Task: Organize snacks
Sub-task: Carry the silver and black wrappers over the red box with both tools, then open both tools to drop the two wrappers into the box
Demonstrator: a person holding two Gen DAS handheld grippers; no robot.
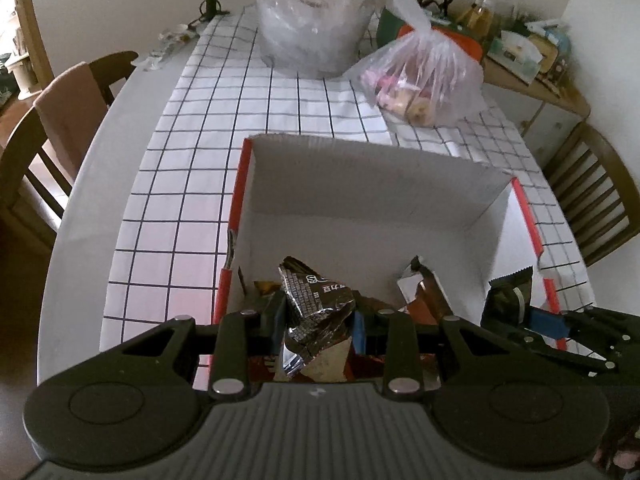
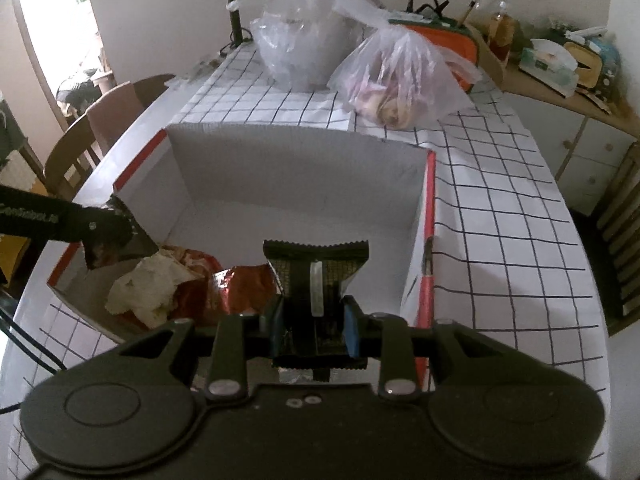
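Observation:
An open white cardboard box point(image 1: 360, 184) with red edges stands on the checked cloth. My left gripper point(image 1: 318, 320) is shut on a crumpled dark foil snack packet point(image 1: 316, 300) over the box's near left part. My right gripper point(image 2: 314, 320) is shut on a flat black packet point(image 2: 316, 272) with serrated ends, held over the near right part of the box point(image 2: 300, 168). Each wrist view shows the other gripper: the right gripper point(image 1: 536, 316) at the box's right edge, the left gripper point(image 2: 116, 224) at its left edge. A cream packet point(image 2: 152, 288) and a red one point(image 2: 240, 288) lie inside.
Two clear plastic bags point(image 1: 424, 76) point(image 1: 316, 24) sit on the cloth beyond the box, the nearer one with snacks inside. Wooden chairs point(image 1: 60, 128) point(image 1: 596, 196) stand at both table sides. A cluttered sideboard point(image 2: 560, 64) is at the back right, a black lamp stem point(image 2: 234, 8) at the back.

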